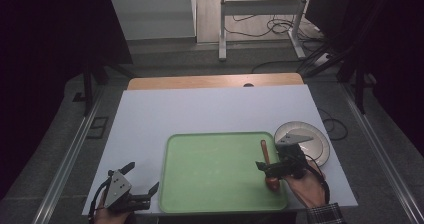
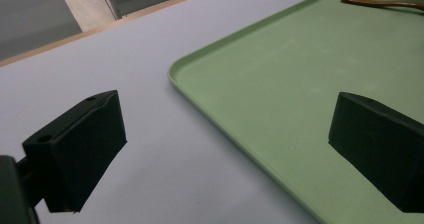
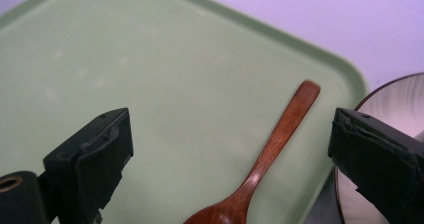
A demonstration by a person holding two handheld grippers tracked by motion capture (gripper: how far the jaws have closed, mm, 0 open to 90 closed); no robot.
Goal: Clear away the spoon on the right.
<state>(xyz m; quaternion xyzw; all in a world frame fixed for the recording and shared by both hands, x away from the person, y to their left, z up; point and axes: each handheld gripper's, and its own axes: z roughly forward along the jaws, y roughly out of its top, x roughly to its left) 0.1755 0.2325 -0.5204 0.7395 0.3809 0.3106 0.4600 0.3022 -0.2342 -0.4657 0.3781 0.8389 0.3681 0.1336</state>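
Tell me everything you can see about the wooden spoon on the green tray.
The wooden spoon is reddish-brown with a smooth, slightly glossy finish. It has a slim handle with a rounded end and a darker bowl. It lies flat inside the green tray, along its right edge, with the handle pointing away from the person and the bowl toward the near corner. The right gripper hangs over it with jaws wide open; neither jaw touches it.

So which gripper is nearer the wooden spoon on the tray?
Right. The right gripper hangs open directly over the wooden spoon, which lies along the right edge of the green tray. The left gripper sits off the tray's left edge, on the table.
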